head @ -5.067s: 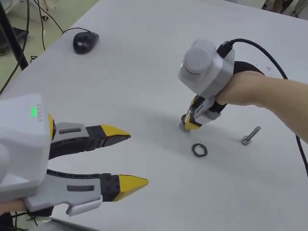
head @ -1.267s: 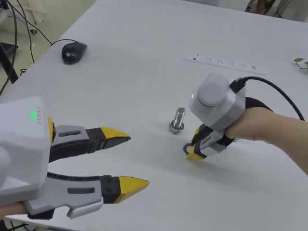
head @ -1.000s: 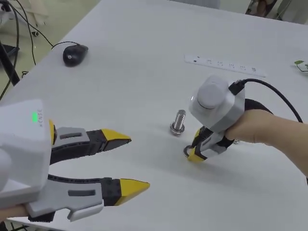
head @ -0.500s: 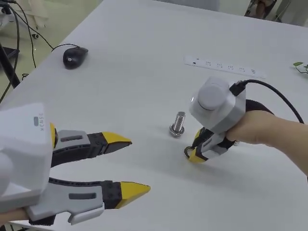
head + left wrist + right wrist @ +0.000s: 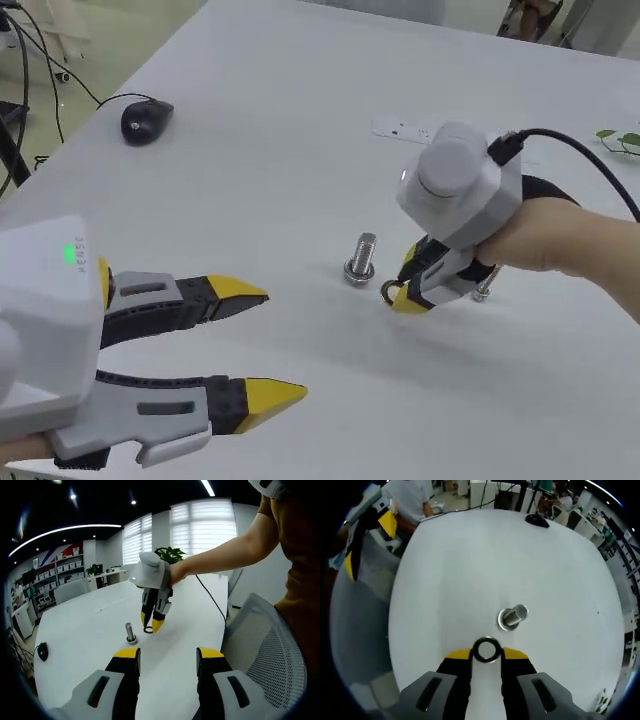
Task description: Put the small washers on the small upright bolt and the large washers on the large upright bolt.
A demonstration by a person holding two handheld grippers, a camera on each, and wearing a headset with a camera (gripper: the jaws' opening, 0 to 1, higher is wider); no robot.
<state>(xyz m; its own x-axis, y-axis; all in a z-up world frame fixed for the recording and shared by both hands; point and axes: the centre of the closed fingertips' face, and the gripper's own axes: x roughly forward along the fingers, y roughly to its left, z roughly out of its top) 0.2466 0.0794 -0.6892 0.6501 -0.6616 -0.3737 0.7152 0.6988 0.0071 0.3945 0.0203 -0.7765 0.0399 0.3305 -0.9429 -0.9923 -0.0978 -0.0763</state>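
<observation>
**Washer in the right gripper, beside the large bolt**

Head view: your right gripper (image 5: 405,296) points down at the white table (image 5: 280,160), with its 2 yellow-tipped jaws closed on the edge of 1 dark metal washer (image 5: 389,292). The washer sits just to the right of the large upright bolt (image 5: 359,261) and does not touch it. The bolt stands thread-end up on its wide flat base. A smaller bolt (image 5: 484,290) shows partly from behind the right gripper, and you cannot tell how it stands. Your left gripper (image 5: 286,343) is low at the near left, well apart from the bolts. Its jaws are spread wide with nothing between them. A black mouse (image 5: 146,118) lies far left and a white power strip (image 5: 398,129) lies beyond the right gripper.

Right gripper view: the washer (image 5: 486,650) is pinched between the jaw tips with its hole facing the camera. The large upright bolt (image 5: 512,616) is just ahead of it.

Left gripper view: the parted jaws frame the right gripper (image 5: 152,624), which holds the washer (image 5: 148,629) near the bolt (image 5: 131,633). A mesh chair (image 5: 265,650) stands at the right.
</observation>
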